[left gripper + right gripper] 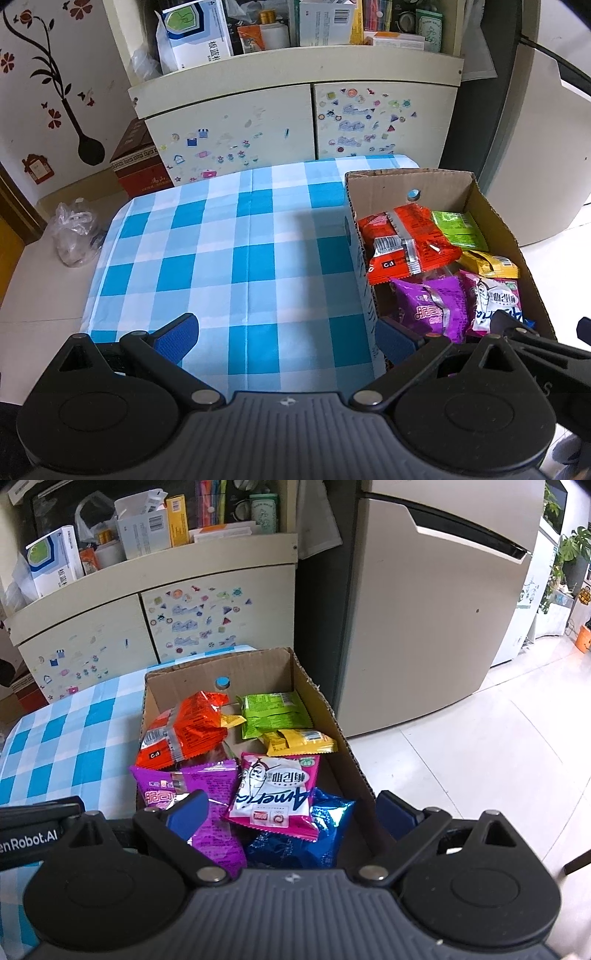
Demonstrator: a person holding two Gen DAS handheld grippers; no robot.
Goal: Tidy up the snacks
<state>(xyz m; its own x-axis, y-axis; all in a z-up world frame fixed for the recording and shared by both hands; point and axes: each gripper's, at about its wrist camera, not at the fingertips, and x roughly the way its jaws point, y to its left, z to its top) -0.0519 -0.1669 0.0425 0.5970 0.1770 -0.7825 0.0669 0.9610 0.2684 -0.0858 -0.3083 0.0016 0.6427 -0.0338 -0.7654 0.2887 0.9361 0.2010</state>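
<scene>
Right wrist view shows the right gripper with its two blue fingers spread wide apart and nothing between them. It hangs just above the near end of the cardboard box. Right under the fingers lie a shiny blue packet, a purple packet and a pink and white packet that rests on top of both.

Farther back in the box are an orange packet, a green packet and a yellow packet. All the snacks I can see are inside the box, which sits on the right side of the bench with the blue and white check cloth.

Left wrist view shows the left gripper, fingers spread wide too and holding nothing, over the bare cloth just beside the box.

These packets look light, puffy and soft, and the shiny skin is probably slippery. A hard squeeze in the middle could crush what is inside. I think the best place to pinch is a flat sealed edge, like the near edge of the pink and white packet, since it lies on top and is free to lift. The thin box wall may bend if bumped.
</scene>
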